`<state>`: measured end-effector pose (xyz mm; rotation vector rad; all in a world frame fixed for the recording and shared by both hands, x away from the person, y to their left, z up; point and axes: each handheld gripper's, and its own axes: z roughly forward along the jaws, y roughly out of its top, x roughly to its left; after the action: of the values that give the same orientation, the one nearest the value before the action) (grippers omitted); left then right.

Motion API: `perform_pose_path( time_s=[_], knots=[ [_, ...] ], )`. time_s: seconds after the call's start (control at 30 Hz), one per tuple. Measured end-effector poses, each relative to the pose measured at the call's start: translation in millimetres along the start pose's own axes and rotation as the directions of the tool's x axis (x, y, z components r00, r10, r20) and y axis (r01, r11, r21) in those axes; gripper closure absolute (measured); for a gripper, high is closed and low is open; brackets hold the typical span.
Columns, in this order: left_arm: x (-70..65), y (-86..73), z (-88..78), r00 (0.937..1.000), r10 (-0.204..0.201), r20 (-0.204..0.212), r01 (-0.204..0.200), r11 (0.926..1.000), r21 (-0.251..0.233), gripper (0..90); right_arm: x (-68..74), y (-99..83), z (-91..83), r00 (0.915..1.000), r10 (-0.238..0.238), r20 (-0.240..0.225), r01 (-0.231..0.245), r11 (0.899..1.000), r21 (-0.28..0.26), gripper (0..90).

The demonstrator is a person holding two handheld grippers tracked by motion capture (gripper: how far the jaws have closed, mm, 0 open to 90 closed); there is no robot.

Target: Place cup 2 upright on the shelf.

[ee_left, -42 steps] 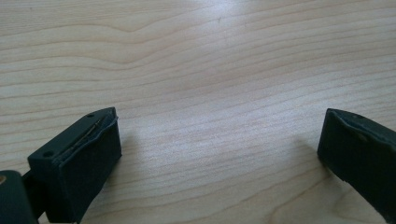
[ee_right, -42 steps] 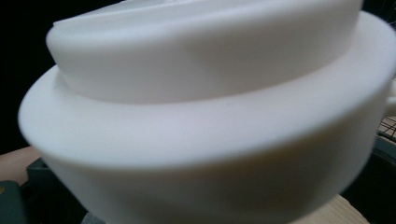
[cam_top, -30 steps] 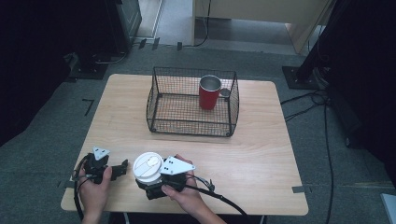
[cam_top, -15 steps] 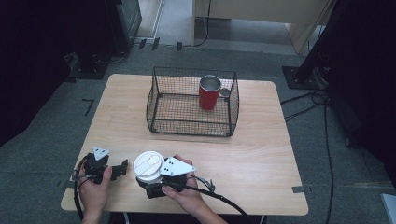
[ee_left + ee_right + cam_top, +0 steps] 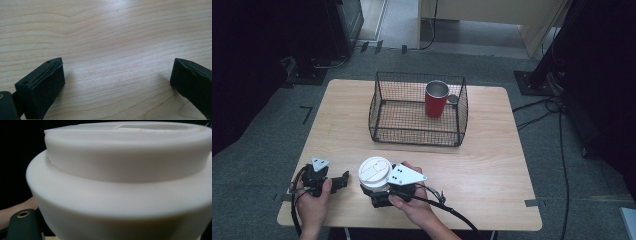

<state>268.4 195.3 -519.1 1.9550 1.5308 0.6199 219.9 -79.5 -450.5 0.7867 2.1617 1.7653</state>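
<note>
The right tongs have just been closing and now sit clamped on a white lidded cup, which stands between their jaws at the near edge of the tabletop. In the right gripper view the cup sits right up against the camera (its stepped lid and rounded rim span the frame), with 1 black jaw corner low at the left. From the high view the person's right hand wraps the gripper body from below, the grey 3-cornered plate lies just to the right of the cup's lid, and a black cable trails off toward the near right.

The left tongs lie just to the left of the cup, apart from it, with their jaws spread wide and nothing between them. The left gripper view shows the 2 black jaws far apart over bare wood grain. The left hand holds that gripper at the near left corner of the tabletop.

Farther back, near the middle of the tabletop, stands a black wire basket. Inside it, in the far right corner, a red mug stands upright with its handle toward the basket's right wall. Grey carpet surrounds the tabletop.
</note>
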Motion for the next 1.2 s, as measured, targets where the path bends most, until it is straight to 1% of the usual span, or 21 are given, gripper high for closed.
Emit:
perform_pose_path(
  time_s=[0.67, 0.77, 0.9, 1.2],
  knots=[
    [0.0, 0.0, -0.1, 1.0000, 0.000, 0.001, 0.000, 1.0000, 0.001, 0.0, -8.4, 21.3, -9.8, 0.9993, -0.023, 0.030, 0.025, 0.998, -0.055, 15.7],
    [0.0, 0.0, 0.0, 1.0000, 0.000, 0.000, 0.000, 1.0000, 0.000, 0.0, -10.1, 24.7, -11.6, 0.9989, -0.026, 0.039, 0.028, 0.998, -0.060, 15.7],
    [-0.1, 0.0, 0.1, 1.0000, -0.002, 0.000, 0.002, 1.0000, -0.002, 0.0, -12.5, 28.7, -13.3, 0.9988, -0.032, 0.038, 0.034, 0.997, -0.066, 15.8],
    [-0.1, 0.0, 0.1, 1.0000, -0.002, 0.000, 0.002, 1.0000, -0.001, 0.0, -16.8, 37.8, -15.4, 0.9972, -0.047, 0.058, 0.052, 0.996, -0.079, 15.7]
  ],
)
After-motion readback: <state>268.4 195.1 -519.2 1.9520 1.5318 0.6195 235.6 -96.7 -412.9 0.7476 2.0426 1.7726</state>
